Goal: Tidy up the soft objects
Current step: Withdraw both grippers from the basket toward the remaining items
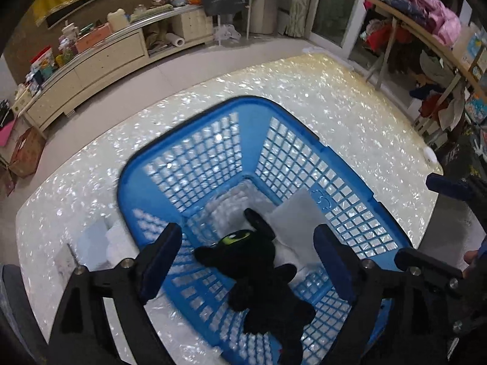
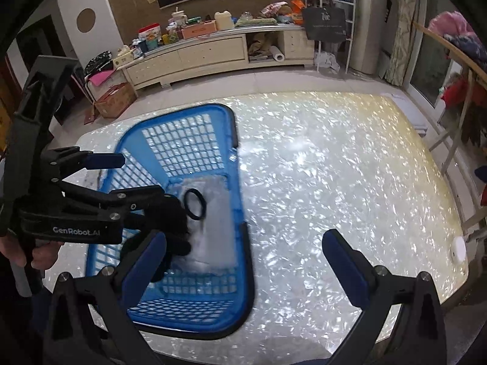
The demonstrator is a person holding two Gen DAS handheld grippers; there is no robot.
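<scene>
The left gripper (image 1: 246,255) is nearest to the camera; its blue-padded jaws are spread wide and hold nothing. Directly below and between them lies the black plush toy (image 1: 258,276), inside the blue basket (image 1: 194,115), partly over some white soft pieces (image 1: 292,222) on the basket floor. The long axis of the toy runs roughly along the direction of the fingers, with its green eye towards the far end. The basket stands on the shiny table (image 1: 334,97).

The right gripper (image 2: 243,261) also has its jaws spread and empty, and it hangs over the bare table beside the basket, so the left one is clearly nearer to the toy.

Only the right wrist view shows a black ring (image 2: 194,203) on the white pieces. Only the left wrist view shows more white items (image 1: 100,240) outside the basket, on the table.
</scene>
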